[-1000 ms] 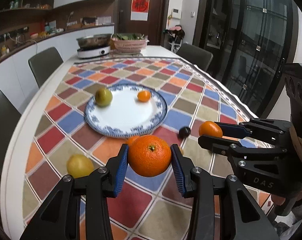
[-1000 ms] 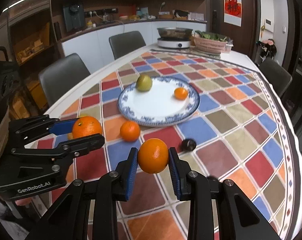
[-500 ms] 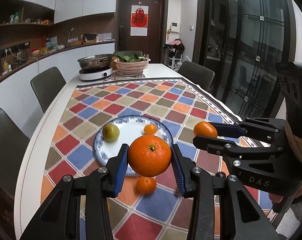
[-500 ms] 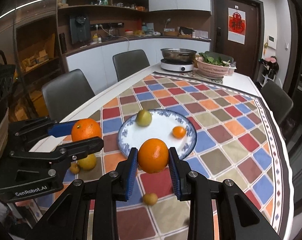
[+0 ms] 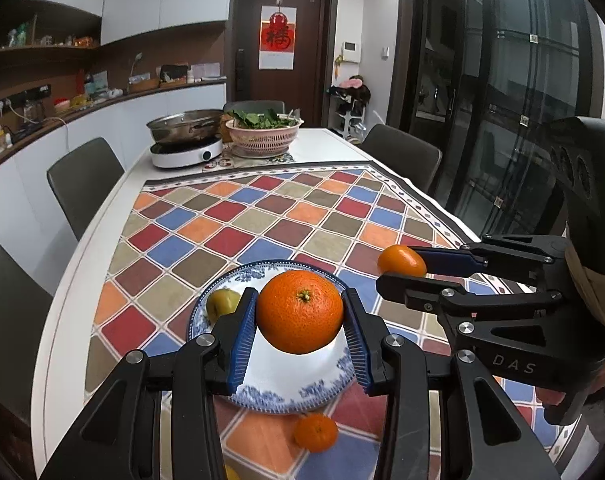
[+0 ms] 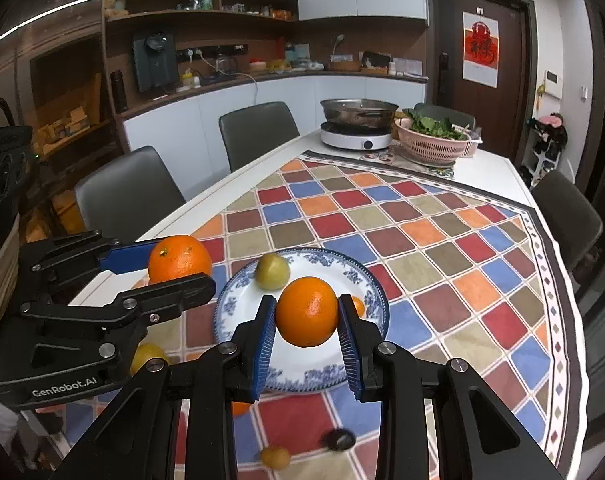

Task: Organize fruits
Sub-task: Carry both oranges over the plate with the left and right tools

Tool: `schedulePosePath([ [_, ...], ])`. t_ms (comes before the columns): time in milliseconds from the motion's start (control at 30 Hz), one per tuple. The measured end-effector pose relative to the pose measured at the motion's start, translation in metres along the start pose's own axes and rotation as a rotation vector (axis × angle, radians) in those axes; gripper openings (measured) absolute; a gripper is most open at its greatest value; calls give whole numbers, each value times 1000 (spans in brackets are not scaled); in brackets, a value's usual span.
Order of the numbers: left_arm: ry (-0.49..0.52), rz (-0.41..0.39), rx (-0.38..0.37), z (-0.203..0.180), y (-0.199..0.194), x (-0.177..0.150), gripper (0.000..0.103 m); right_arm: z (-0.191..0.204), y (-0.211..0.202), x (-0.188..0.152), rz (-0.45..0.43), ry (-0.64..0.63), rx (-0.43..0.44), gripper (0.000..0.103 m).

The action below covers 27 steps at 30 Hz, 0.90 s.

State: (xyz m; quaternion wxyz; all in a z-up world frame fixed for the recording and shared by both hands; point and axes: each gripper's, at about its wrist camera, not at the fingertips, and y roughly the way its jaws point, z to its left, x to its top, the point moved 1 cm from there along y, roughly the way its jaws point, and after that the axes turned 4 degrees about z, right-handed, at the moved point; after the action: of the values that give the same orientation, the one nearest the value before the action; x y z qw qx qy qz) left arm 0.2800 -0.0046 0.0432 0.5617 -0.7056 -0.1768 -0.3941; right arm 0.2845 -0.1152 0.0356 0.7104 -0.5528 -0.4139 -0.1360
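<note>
Oranges (image 5: 299, 312) in both grippers, plate (image 5: 286, 400) below w/ green fruit (image 5: 221, 304)

Plate (image 5: 278, 400) sits on the tablecloth (image 5: 302, 208) toward the near end of the table (image 6: 498, 168); a pear-like fruit (image 6: 272, 270) lies on its far-left part. Two held oranges hang above the plate, larger orange (image 5: 299, 311) left, smaller orange (image 6: 307, 311) right. A loose mandarin (image 5: 315, 432) lies on the cloth just near of the plate. Cooker with pan (image 5: 186, 140) and vegetable basket (image 5: 264, 136) stand side by side at the far end, basket to the right.
</note>
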Motion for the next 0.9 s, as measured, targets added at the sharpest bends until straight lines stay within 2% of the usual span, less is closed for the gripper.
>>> schedulePosePath([
  [300, -2, 65, 20, 23, 59, 23, 41, -27, 58, 21, 85, 35, 12, 32],
  [567, 6, 171, 13, 40, 114, 32, 41, -43, 111, 31, 185, 28, 10, 32],
  [700, 15, 214, 15, 42, 132, 33, 41, -50, 132, 32, 245, 37, 40, 32],
  [900, -25, 295, -24, 53, 155, 35, 42, -54, 153, 32, 308, 36, 54, 32],
])
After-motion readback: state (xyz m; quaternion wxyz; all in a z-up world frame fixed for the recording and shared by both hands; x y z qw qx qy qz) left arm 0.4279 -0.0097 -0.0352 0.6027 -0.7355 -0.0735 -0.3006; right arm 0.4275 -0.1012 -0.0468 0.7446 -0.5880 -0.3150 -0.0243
